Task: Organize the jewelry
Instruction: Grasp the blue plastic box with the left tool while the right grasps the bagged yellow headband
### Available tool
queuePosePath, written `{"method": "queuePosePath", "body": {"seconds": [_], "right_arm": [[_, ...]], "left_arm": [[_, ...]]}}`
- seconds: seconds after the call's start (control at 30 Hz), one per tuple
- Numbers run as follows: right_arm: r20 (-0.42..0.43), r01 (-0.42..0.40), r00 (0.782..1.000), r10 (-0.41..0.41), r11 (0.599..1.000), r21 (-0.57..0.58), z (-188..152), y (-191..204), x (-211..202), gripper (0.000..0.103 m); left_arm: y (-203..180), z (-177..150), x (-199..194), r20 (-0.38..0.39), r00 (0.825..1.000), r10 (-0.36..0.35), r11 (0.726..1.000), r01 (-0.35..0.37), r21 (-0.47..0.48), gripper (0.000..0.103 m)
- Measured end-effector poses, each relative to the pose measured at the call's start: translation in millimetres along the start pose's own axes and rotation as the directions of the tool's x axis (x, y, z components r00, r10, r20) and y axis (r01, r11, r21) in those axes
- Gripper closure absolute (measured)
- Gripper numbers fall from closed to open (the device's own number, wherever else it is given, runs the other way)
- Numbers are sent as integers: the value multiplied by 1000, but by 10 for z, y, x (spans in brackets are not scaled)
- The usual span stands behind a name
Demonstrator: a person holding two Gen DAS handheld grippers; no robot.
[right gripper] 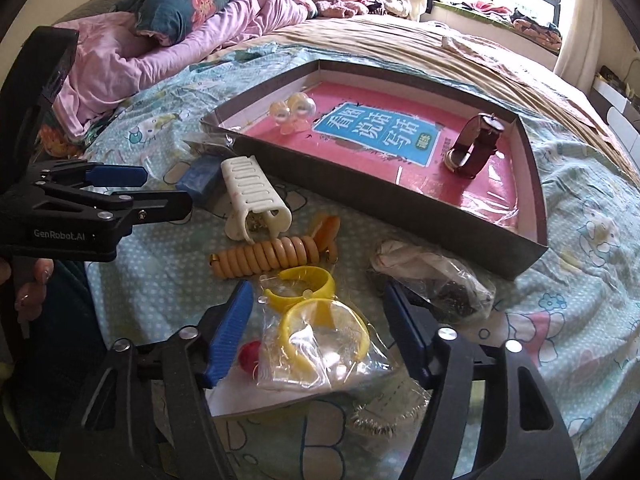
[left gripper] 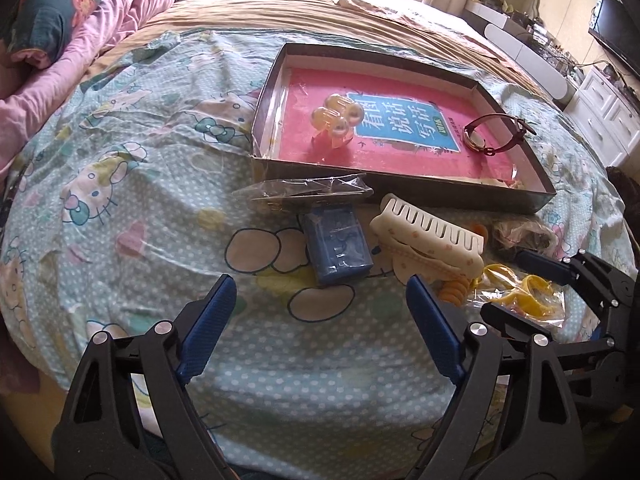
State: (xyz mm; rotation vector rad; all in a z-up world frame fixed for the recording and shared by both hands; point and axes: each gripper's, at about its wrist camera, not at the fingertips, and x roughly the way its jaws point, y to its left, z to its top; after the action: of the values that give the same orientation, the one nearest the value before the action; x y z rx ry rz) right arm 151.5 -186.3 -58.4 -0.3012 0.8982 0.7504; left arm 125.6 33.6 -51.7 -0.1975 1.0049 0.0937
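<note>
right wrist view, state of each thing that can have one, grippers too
tray: open, no lid
watch: in tray, strap buckled in a loop
pearl hair tie: in tray
white hair claw: on bed, shut
orange coil tie: on bed, loose
yellow bangles: on bed, bagged, between right gripper's fingers, not pressed
left gripper: open, empty

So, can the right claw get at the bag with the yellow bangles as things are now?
Probably yes. The right claw is open and already straddles the bag, with nothing lying over it. The orange coil and the dark pouch lie just beyond, outside the fingers.
</note>
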Motion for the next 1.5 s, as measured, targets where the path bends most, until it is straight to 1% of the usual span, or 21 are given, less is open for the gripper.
{"method": "queuePosePath", "body": {"seconds": [0.03, 0.17, 0.2, 0.23, 0.27, 0.37, 0.4, 0.43, 0.53, 0.57, 0.63, 0.77, 1.03, 1.23, 1.5], "right_arm": [[-2, -5, 1000, 5, 1000, -1, -4, 9, 19, 47], [10, -13, 1000, 13, 1000, -7, -24, 1, 25, 52], [15, -13, 1000, 13, 1000, -6, -30, -6, 21, 53], [18, -14, 1000, 14, 1000, -2, -38, -14, 15, 54], [21, -14, 1000, 14, 1000, 2, -40, -18, 10, 57], [32, -14, 999, 14, 1000, 19, -58, -70, -32, 57], [35, -15, 999, 14, 1000, 27, -68, -93, -49, 57], [40, -13, 999, 12, 999, 32, -76, -110, -66, 57], [55, -8, 998, 5, 999, 46, -86, -157, -121, 58], [62, -5, 998, 2, 999, 50, -87, -172, -145, 58], [74, 3, 997, -7, 998, 56, -89, -200, -196, 58], [90, 15, 996, -22, 997, 73, -92, -263, -295, 58], [105, 26, 994, -33, 997, 69, -88, -255, -446, 58], [141, 28, 989, -35, 998, 50, -49, -195, -619, 58], [198, 46, 979, -57, 997, 60, 40, -183, -820, 58]], "left_arm": [[2, 2, 12, -2, 1000, -3, 1000, 3, -5, 24], [-4, 27, 70, -10, 1000, -11, 1000, 11, -17, 25], [-10, 33, 91, -12, 1000, -13, 1000, 13, -18, 29], [-15, 41, 109, -15, 1000, -14, 1000, 13, -19, 36], [-18, 48, 133, -18, 1000, -14, 1000, 14, -22, 37], [-18, 76, 192, -26, 1000, -17, 999, 16, -28, 38], [-28, 93, 208, -25, 1000, -14, 1000, 13, -25, 43], [-39, 111, 226, -23, 1000, -11, 1000, 10, -21, 52], [-54, 144, 288, -27, 1000, -11, 1000, 10, -11, 71], [-53, 146, 302, -29, 999, -19, 1000, 19, -12, 72], [-47, 145, 293, -22, 1000, -22, 1000, 21, -10, 72], [-30, 121, 213, 2, 998, -60, 998, 60, -16, 72], [16, 67, -105, 78, 993, -91, 995, 93, -24, 73], [21, 44, -330, 124, 987, -105, 994, 108, -19, 73], [58, 47, -561, 176, 978, -113, 993, 117, -13, 73]]}}
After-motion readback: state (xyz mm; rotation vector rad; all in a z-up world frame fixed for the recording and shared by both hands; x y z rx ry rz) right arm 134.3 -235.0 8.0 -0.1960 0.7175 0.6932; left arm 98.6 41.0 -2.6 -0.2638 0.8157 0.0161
